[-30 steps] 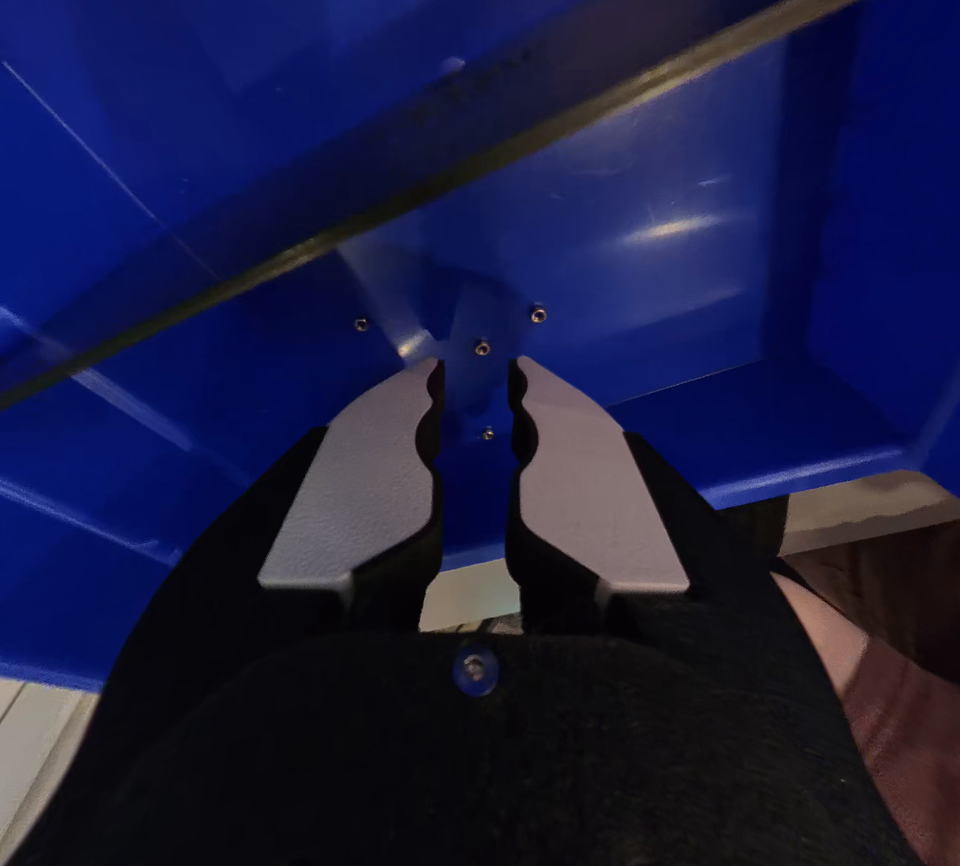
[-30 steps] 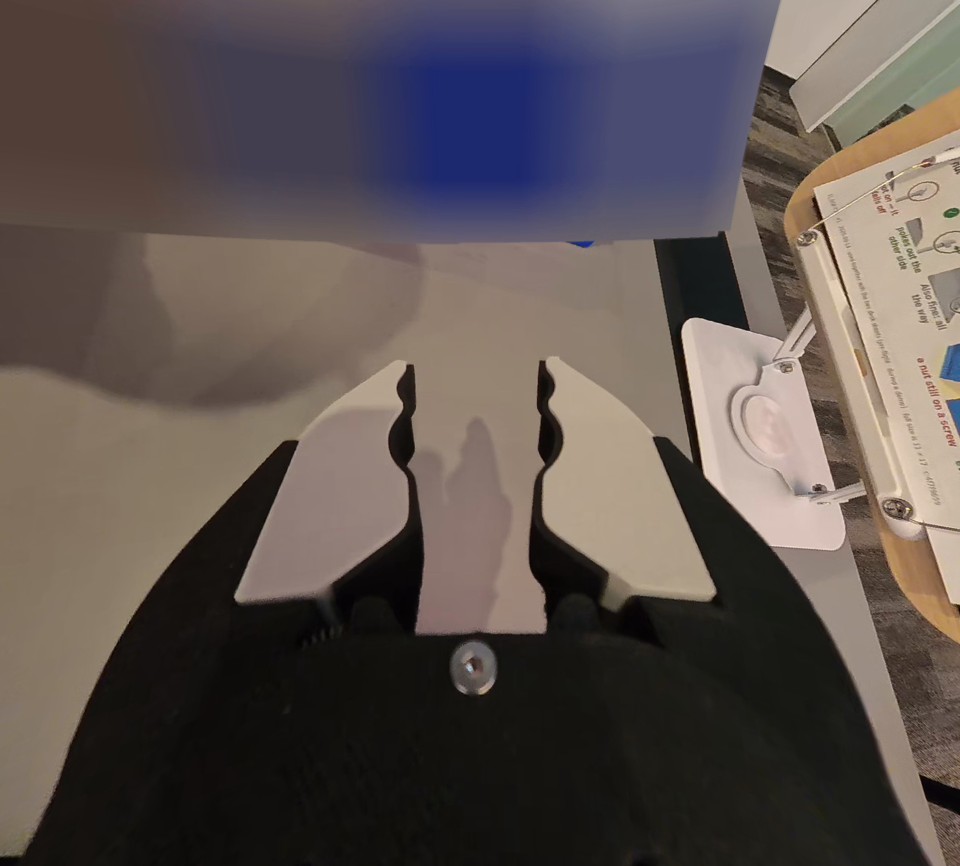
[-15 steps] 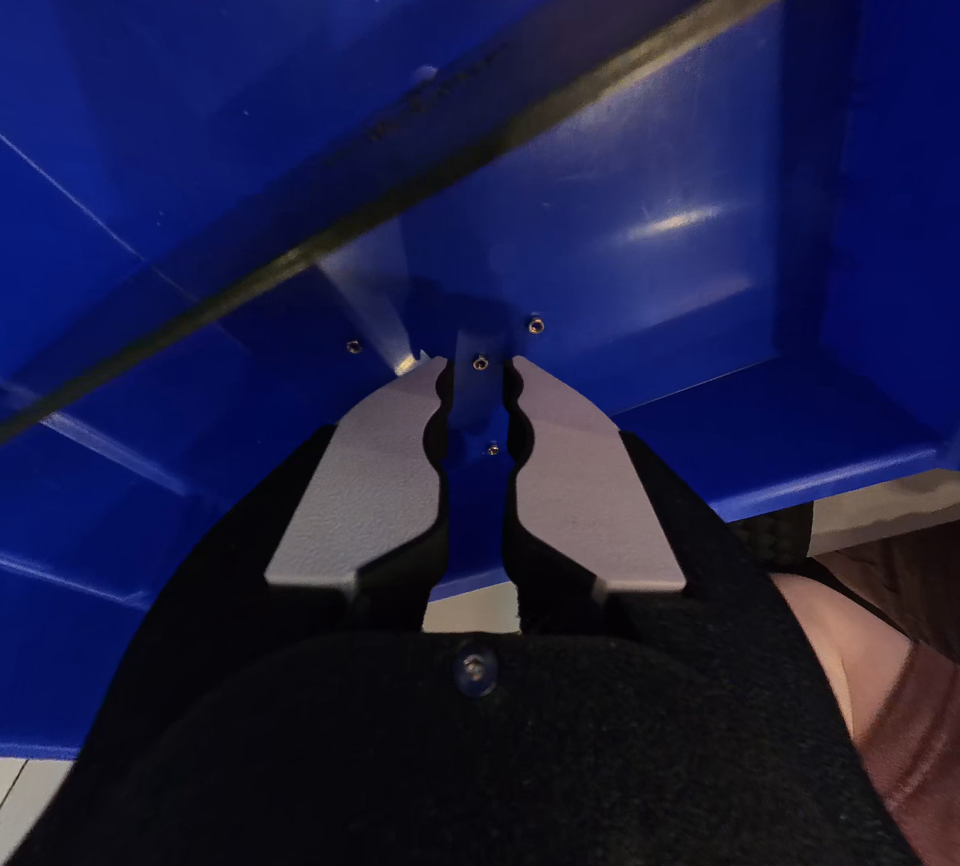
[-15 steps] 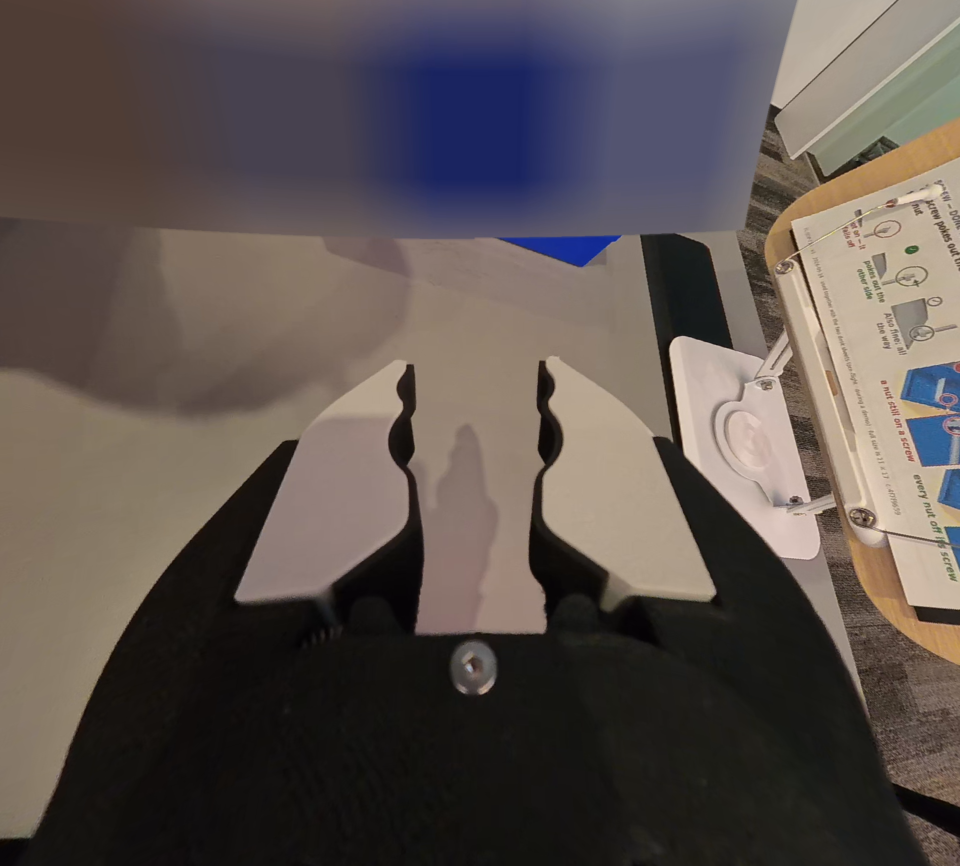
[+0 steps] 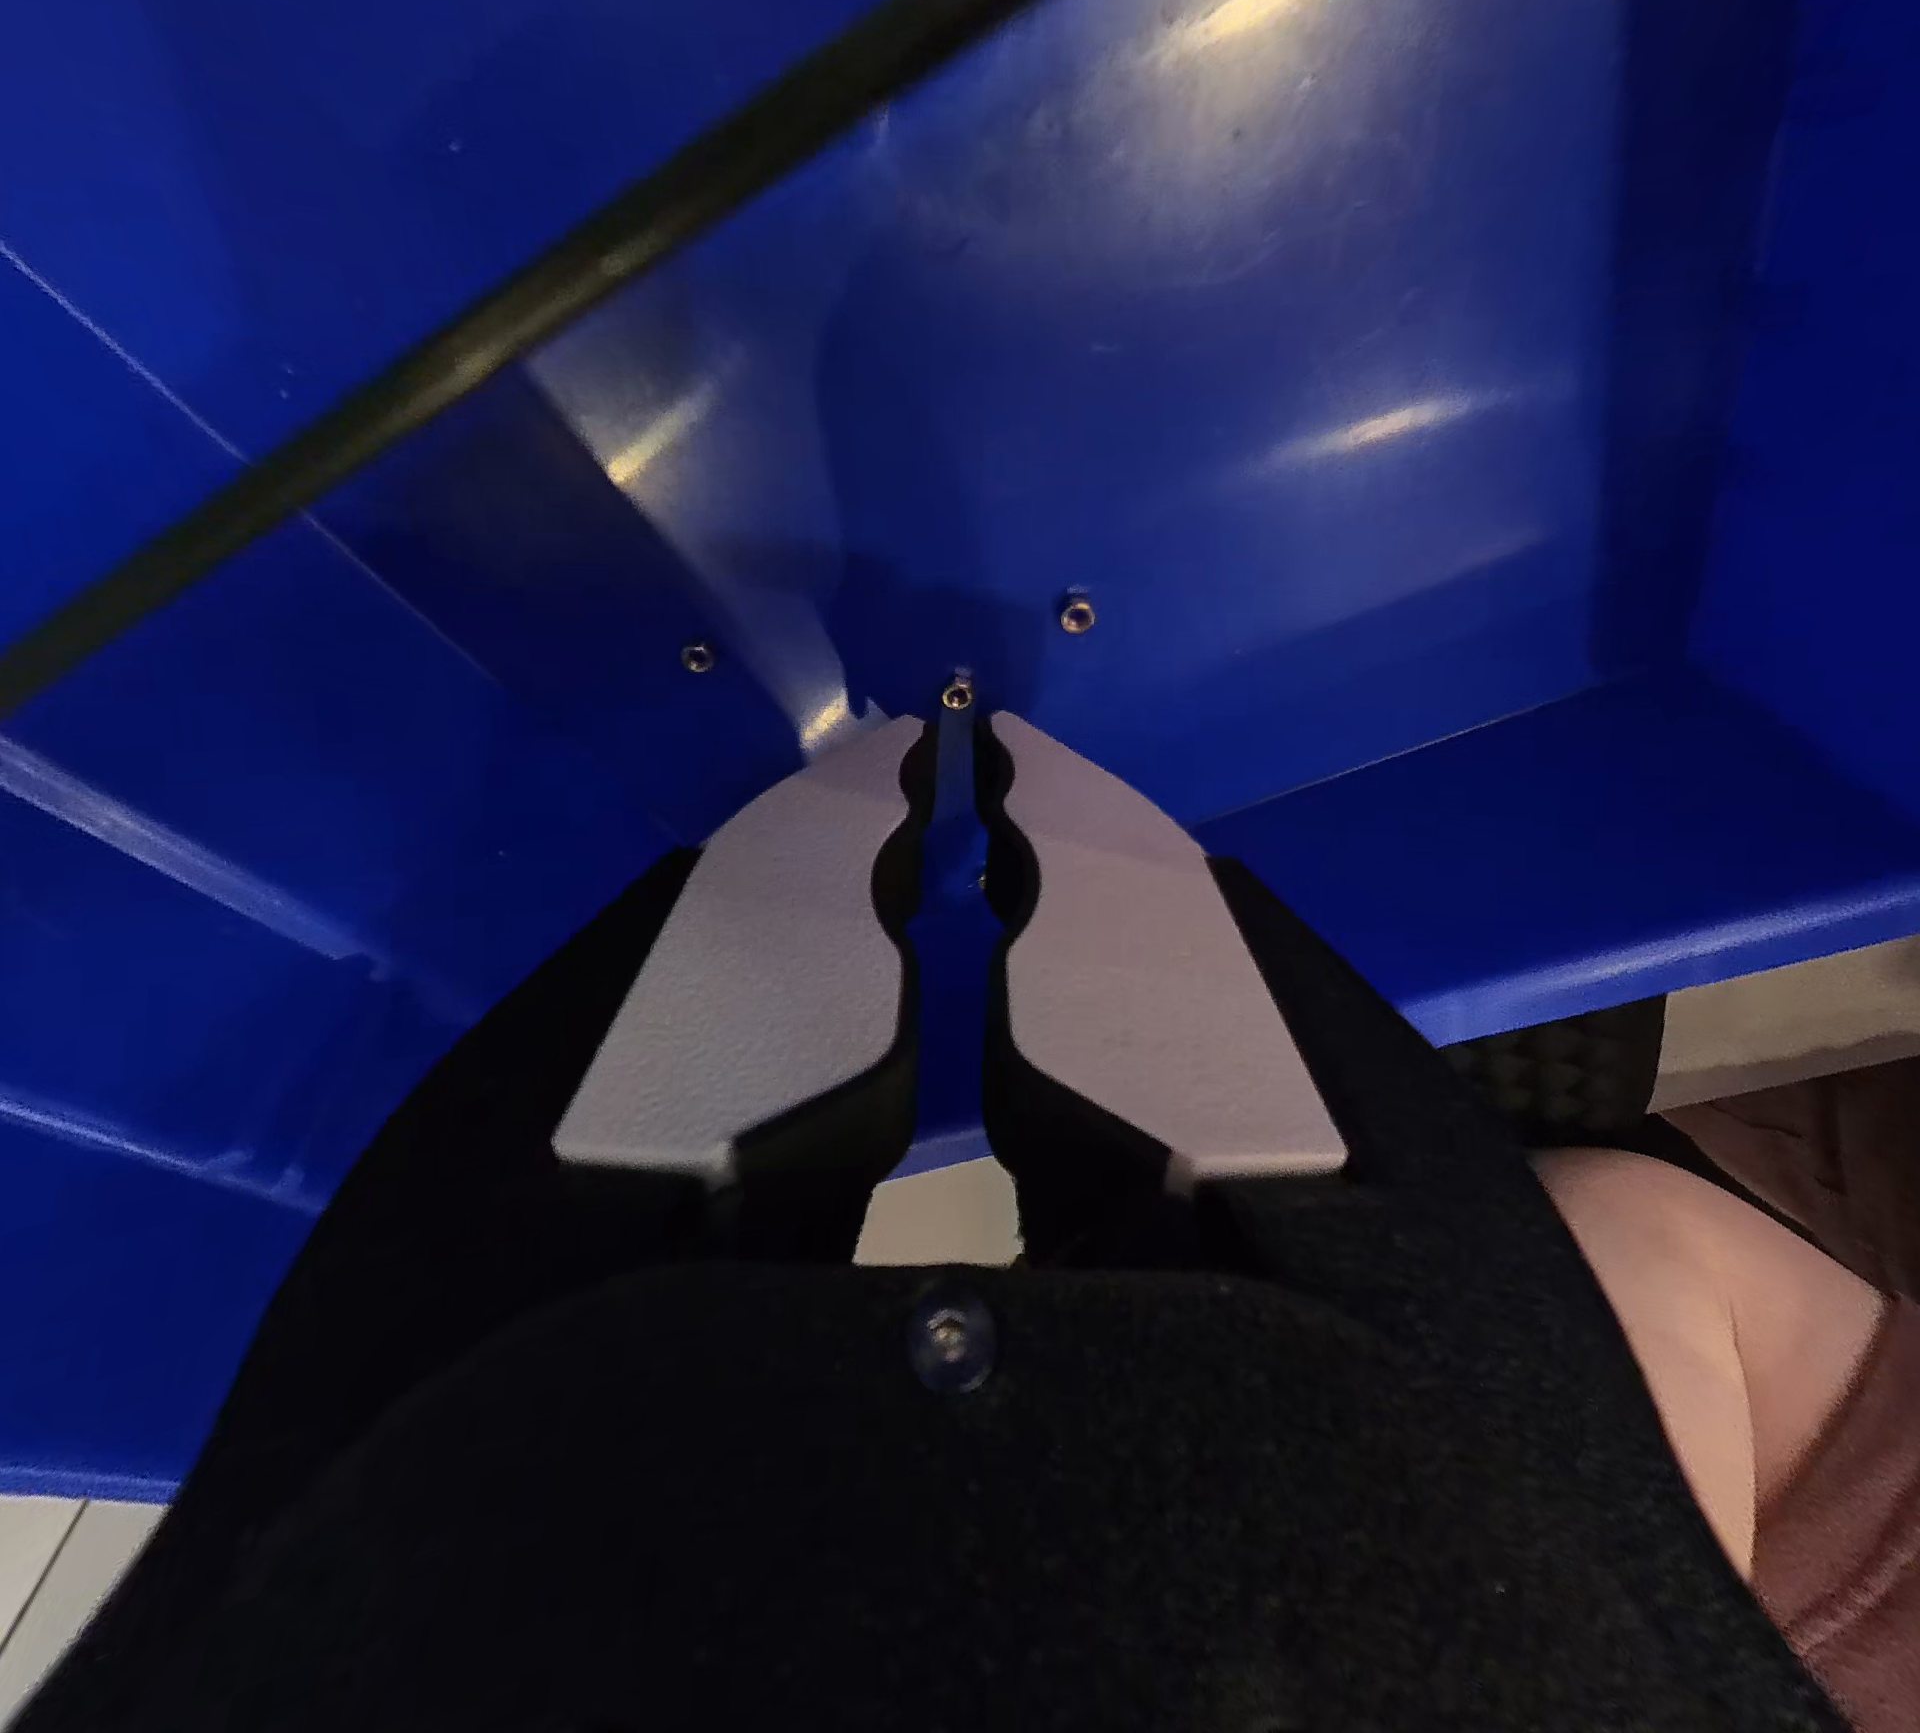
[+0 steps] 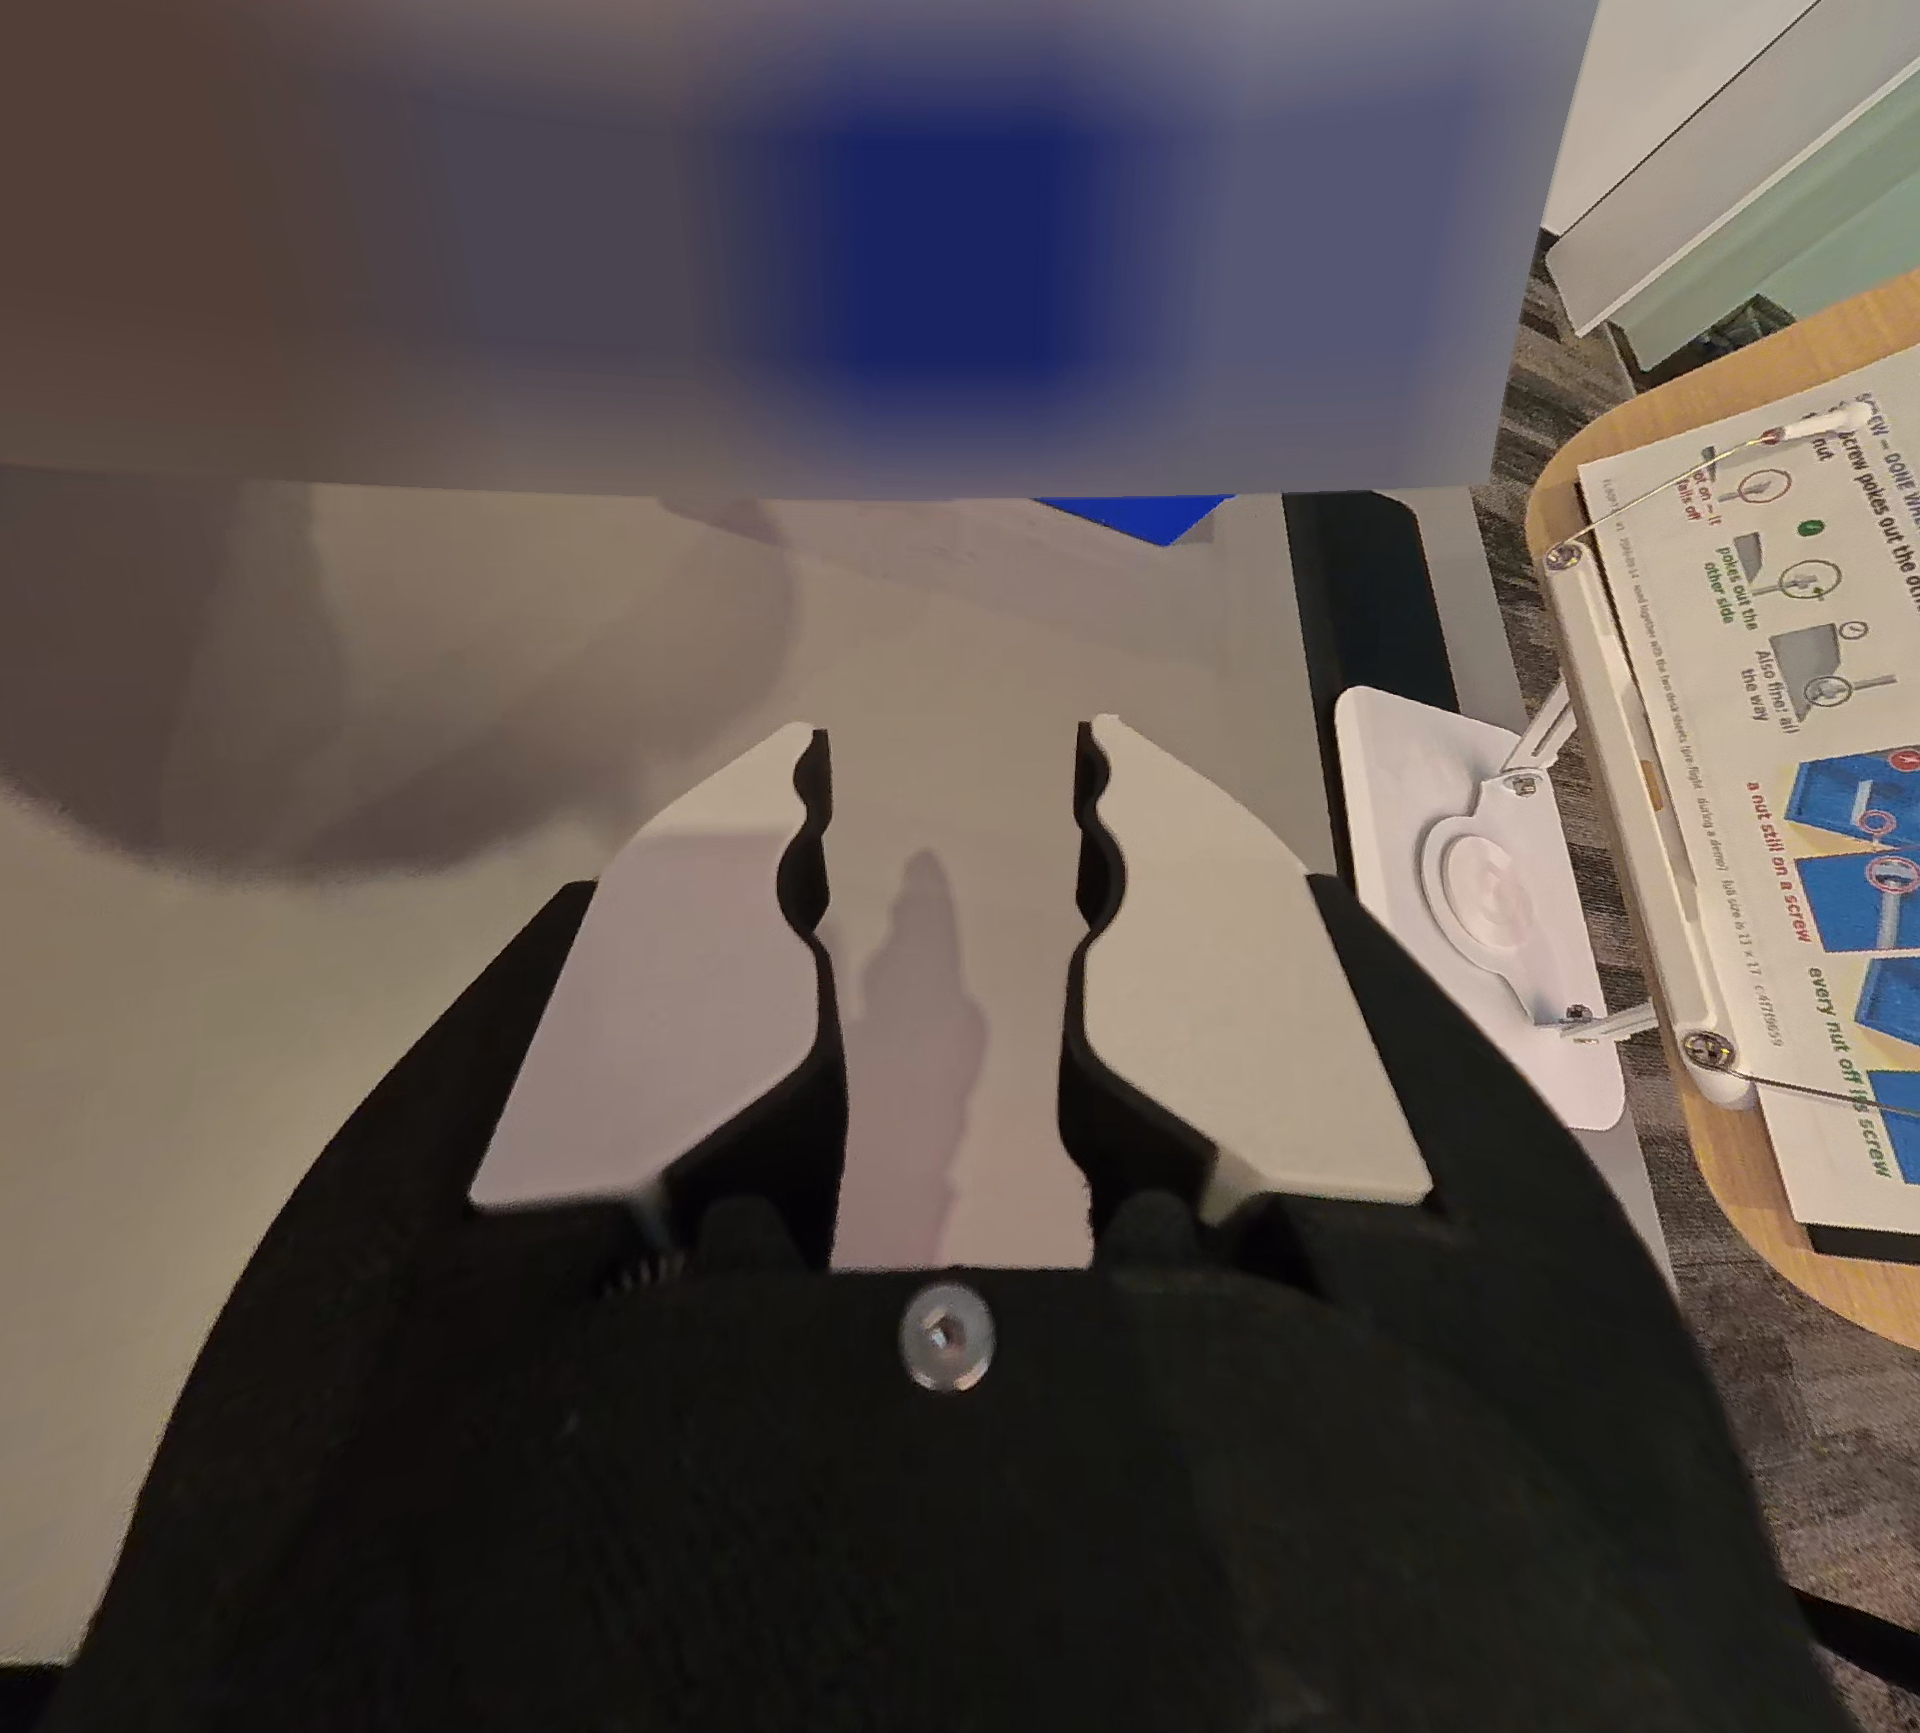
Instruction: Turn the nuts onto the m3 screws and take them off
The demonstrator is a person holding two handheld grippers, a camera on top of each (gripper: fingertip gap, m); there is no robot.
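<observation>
In the left wrist view a blue plastic bin (image 5: 1299, 281) fills the frame. Several small metal nuts or screw heads sit on its inner surface: one (image 5: 957, 696) just beyond my fingertips, one to the left (image 5: 697, 657), one to the right (image 5: 1077, 615), and one (image 5: 982, 878) showing in the gap between the fingers. I cannot tell nuts from screw heads. My left gripper (image 5: 961, 722) is inside the bin, its jaws only a narrow gap apart and holding nothing. My right gripper (image 6: 951, 733) is open and empty above a grey table (image 6: 312, 1060).
A black bar (image 5: 623, 229) crosses the bin diagonally. A corner of the blue bin (image 6: 1132, 514) shows below a blurred patch. Right of the table are a white stand base (image 6: 1475, 904) and a printed sheet (image 6: 1818, 748) on a round wooden top (image 6: 1621, 1216). Left tips to right tips: about 40 cm.
My left gripper has moved deeper into the bin toward the middle nut, and its jaws have narrowed. The right gripper has shifted slightly and stays open.
</observation>
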